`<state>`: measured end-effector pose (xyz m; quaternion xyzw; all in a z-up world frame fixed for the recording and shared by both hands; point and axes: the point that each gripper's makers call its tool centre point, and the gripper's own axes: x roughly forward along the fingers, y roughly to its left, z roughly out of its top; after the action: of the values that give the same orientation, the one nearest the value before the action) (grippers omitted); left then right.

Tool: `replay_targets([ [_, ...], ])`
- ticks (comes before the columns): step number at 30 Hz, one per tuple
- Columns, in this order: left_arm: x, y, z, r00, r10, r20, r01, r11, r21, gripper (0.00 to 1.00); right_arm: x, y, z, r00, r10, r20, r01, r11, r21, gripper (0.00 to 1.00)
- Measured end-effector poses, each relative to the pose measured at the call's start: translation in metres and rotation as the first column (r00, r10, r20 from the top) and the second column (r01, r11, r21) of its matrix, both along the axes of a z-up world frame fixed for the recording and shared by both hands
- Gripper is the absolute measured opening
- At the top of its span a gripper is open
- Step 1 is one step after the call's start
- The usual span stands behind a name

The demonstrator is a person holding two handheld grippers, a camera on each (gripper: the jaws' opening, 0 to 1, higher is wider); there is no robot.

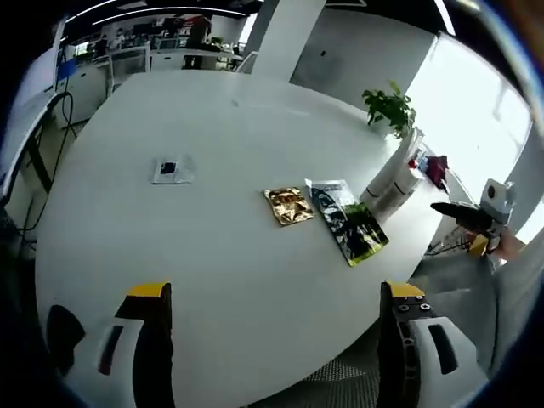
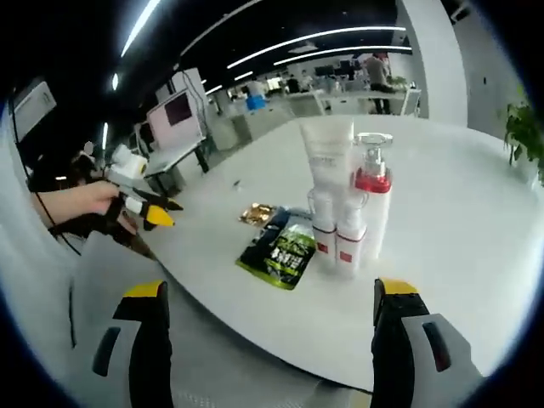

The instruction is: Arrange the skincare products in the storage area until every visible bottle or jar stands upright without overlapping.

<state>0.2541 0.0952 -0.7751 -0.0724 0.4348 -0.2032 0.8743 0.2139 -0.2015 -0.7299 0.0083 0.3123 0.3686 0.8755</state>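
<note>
Standing upright and bunched near the worktop [image 2: 476,255] edge beside two flat sachets [image 2: 280,246], the skincare bottles [image 2: 348,204] called for a slow approach, since the right hand-held gripper [image 2: 272,340] and the left hand-held gripper [image 1: 276,340] both hung open and empty.

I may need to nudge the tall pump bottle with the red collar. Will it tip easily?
Probably. The pump bottle looks tall and narrow, so a high push may topple it. It stands close against the white tube and small bottles, which could fall together. Its smooth surface may slip between jaws.
</note>
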Motion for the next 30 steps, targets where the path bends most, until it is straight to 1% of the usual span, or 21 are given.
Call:
replay_targets([
  [2,0.008,0.004,-0.001,1.0,-0.004,-0.015,0.005,1.0,0.008,0.95,0.0,0.0,0.002,1.0,-0.013,-0.006,0.013,1.0,0.025,1.0],
  [4,0.017,0.012,-0.002,0.999,0.018,-0.026,-0.017,0.999,0.037,0.96,0.0,-0.002,0.002,1.0,-0.022,-0.013,0.023,0.999,0.036,1.0],
  [6,0.025,0.014,-0.001,0.999,0.024,-0.032,-0.022,0.998,0.051,0.93,0.0,-0.002,0.003,0.999,-0.032,-0.024,0.033,0.998,0.052,1.0],
  [9,0.052,0.02,0.004,0.997,0.076,-0.022,-0.075,0.996,0.037,0.91,0.001,-0.003,0.003,0.999,-0.038,-0.027,0.039,0.998,0.053,1.0],
  [11,0.061,0.015,0.006,0.996,0.088,-0.021,-0.087,0.995,0.047,0.92,0.0,-0.002,0.003,0.999,-0.038,-0.027,0.039,0.998,0.051,1.0],
  [13,0.064,0.021,0.001,0.994,0.095,-0.057,-0.088,0.991,0.101,0.92,-0.001,-0.002,0.003,0.999,-0.038,-0.032,0.04,0.998,0.054,1.0],
  [14,0.063,0.023,-0.001,0.992,0.101,-0.076,-0.092,0.989,0.115,0.92,-0.001,-0.002,0.003,0.999,-0.039,-0.034,0.041,0.998,0.055,1.0],
  [15,0.068,0.025,-0.004,0.989,0.112,-0.096,-0.099,0.987,0.128,0.92,-0.001,-0.002,0.003,0.999,-0.041,-0.036,0.043,0.997,0.057,1.0],
  [16,0.073,0.025,-0.004,0.989,0.116,-0.088,-0.104,0.986,0.131,0.94,-0.001,-0.002,0.004,0.998,-0.043,-0.038,0.045,0.997,0.057,1.0],
  [17,0.081,0.031,-0.008,0.987,0.133,-0.092,-0.118,0.982,0.149,0.96,-0.001,-0.003,0.003,0.998,-0.046,-0.041,0.048,0.997,0.056,1.0],
  [19,0.097,0.041,-0.012,0.985,0.147,-0.086,-0.132,0.978,0.163,0.97,-0.001,-0.003,0.002,0.998,-0.047,-0.048,0.05,0.997,0.058,1.0],
  [22,0.108,0.041,-0.012,0.981,0.182,-0.074,-0.168,0.971,0.169,0.94,-0.001,-0.003,0.001,0.997,-0.047,-0.059,0.051,0.997,0.057,1.0],
  [24,0.117,0.044,-0.012,0.98,0.187,-0.067,-0.173,0.97,0.173,0.91,0.0,-0.003,0.001,0.997,-0.051,-0.065,0.055,0.997,0.062,1.0],
  [26,0.125,0.05,-0.015,0.98,0.187,-0.07,-0.169,0.965,0.202,0.88,0.0,-0.004,0.001,0.996,-0.056,-0.07,0.061,0.996,0.064,1.0],
  [29,0.138,0.06,-0.022,0.98,0.182,-0.075,-0.159,0.957,0.243,0.88,0.001,-0.005,0.0,0.996,-0.059,-0.074,0.064,0.996,0.064,1.0],
  [30,0.135,0.061,-0.018,0.978,0.191,-0.08,-0.165,0.953,0.253,0.87,0.0,-0.004,-0.001,0.995,-0.057,-0.077,0.062,0.996,0.064,1.0],
])
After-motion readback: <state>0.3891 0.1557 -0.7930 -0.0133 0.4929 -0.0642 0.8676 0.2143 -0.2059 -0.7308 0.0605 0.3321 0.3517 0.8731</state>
